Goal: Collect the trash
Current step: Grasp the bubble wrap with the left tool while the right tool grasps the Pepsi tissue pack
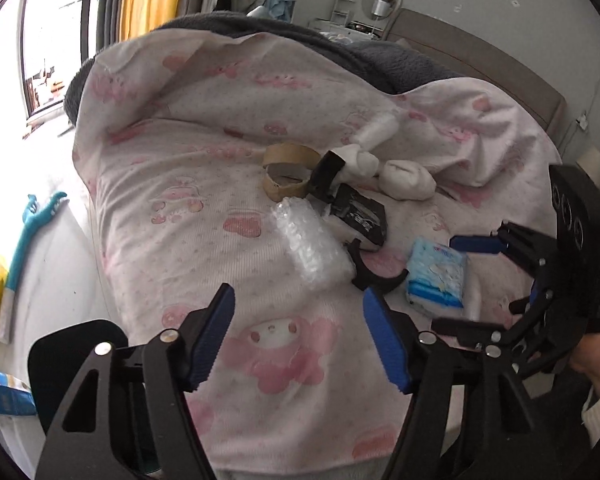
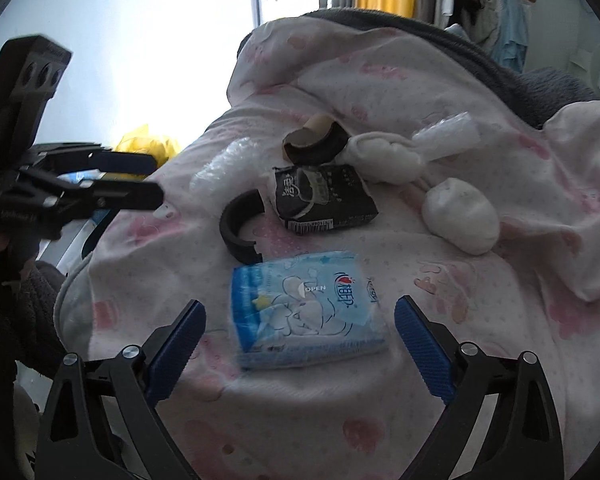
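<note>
While both grippers hang over a bed, the trash lies scattered on its pink-printed quilt.

Quilt point(image 1: 172, 184): white with pink cartoon figures, rumpled, covering the bed; a dark grey blanket point(image 1: 400, 60) shows along its far edge at twelve o'clock.

Left gripper point(image 1: 298, 338): blue-padded fingers parted with only bare quilt between them, touching nothing; in the right wrist view it sits at nine o'clock point(image 2: 150, 178), off the edge of the bed.

Right gripper point(image 2: 300, 344): fingers spread wide, pinching nothing; the tissue pack lies between them on the quilt, and whether the pads touch it I cannot tell, though a gap shows on both sides.

Tissue pack point(image 2: 304, 308): blue and white, flat, printed "OPEN"; in the left wrist view at three o'clock point(image 1: 436, 276).

Black curved piece point(image 2: 240, 228): a C-shaped part just beyond the tissue pack, toward eleven o'clock.

Black packet point(image 2: 324, 196): crumpled, barcode on its near edge, beside the curved piece.

Bubble wrap point(image 1: 312, 244): a clear wad, at twelve o'clock from the left gripper.

Tape cores point(image 1: 288, 172): two brown cardboard rings beyond the bubble wrap.

White wads point(image 2: 460, 216): soft white bundles at two o'clock of the packet.

Yellow bag point(image 2: 148, 144): beside the bed, near the window.
</note>
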`<action>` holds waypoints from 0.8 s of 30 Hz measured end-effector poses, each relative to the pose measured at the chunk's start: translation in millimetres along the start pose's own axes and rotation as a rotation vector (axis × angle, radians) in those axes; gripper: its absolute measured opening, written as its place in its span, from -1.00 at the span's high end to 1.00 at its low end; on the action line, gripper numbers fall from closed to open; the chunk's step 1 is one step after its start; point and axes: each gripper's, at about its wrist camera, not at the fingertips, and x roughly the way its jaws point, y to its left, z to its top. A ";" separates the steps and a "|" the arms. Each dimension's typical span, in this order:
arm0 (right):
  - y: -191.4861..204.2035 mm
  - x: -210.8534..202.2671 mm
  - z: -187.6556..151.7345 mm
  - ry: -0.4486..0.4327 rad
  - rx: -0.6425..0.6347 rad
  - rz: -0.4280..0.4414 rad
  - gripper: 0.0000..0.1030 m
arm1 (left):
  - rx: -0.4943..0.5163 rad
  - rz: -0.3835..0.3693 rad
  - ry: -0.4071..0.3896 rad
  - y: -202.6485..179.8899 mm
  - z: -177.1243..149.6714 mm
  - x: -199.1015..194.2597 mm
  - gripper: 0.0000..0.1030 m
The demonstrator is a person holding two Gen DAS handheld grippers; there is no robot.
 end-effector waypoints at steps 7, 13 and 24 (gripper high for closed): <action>-6.7 16.6 3.4 0.019 -0.017 0.036 -0.52 | -0.031 -0.025 0.015 1.6 12.5 17.6 -0.22; -9.3 14.5 2.8 0.019 -0.011 0.057 -0.43 | -0.057 -0.058 0.036 0.4 19.7 30.9 -0.13; -21.4 -24.4 7.6 -0.093 0.101 0.049 -0.43 | -0.129 -0.097 0.081 9.4 25.1 46.8 0.18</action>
